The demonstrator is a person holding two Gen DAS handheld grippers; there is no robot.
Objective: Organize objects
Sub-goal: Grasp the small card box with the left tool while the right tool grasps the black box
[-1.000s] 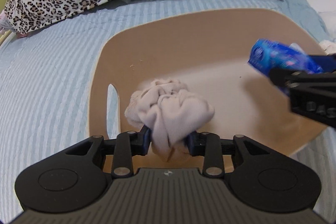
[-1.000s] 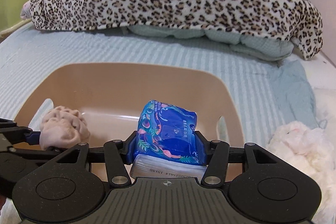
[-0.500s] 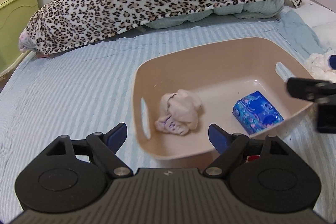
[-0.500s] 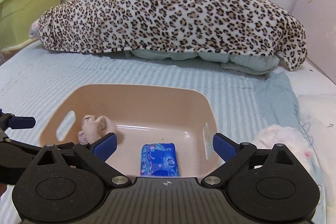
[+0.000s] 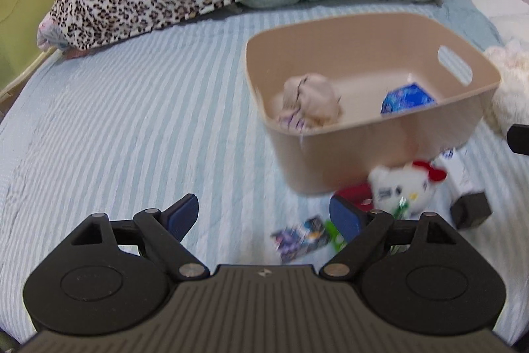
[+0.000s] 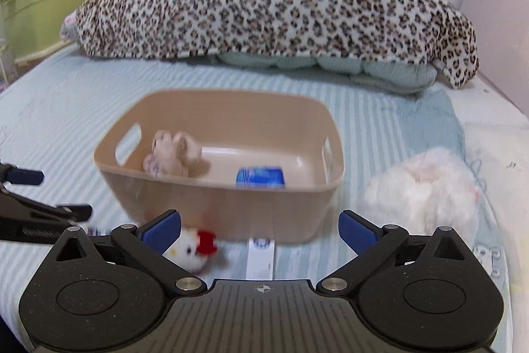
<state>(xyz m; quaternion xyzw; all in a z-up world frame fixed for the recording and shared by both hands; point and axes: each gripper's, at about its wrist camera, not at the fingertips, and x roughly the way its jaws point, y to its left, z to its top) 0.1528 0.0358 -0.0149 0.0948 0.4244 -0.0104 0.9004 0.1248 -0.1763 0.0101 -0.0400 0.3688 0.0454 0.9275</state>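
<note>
Left gripper [image 5: 263,215]: jaws spread wide, nothing between them; a second ago clamped on the beige cloth, now pulled back and low over the bedspread.
Right gripper [image 6: 259,229]: jaws wide apart, empty; a second ago holding the blue packet, now drawn back short of the bin.
Small wrapper [image 5: 302,237]: just ahead of the left gripper, a little right of centre, flat on the bedspread, not yet collected.
Cat plush [image 5: 405,187]: white with a red bow, just past the left gripper's right finger, lying against the bin's near wall; seen too beside the right gripper's left finger [image 6: 195,248].
White box [image 6: 261,257]: straight ahead of the right gripper, between its fingers, at the foot of the bin.
Dark block [image 5: 471,210]: right of the cat plush, outside the bin.
Bin [image 6: 218,204]: ahead of both grippers, resting on the striped bedspread [image 5: 115,121].
Beige cloth [image 6: 173,154]: released, now inside the bin on its left side.
Blue packet [image 6: 261,176]: released, now inside the bin, toward the right.
Fluffy white item [image 6: 426,187]: right of the bin, beyond the right gripper's right finger.
Leopard blanket [image 6: 271,5]: far end of the bed.
Meaning: two items stowed, both grippers free; loose items near the bin likely next.
</note>
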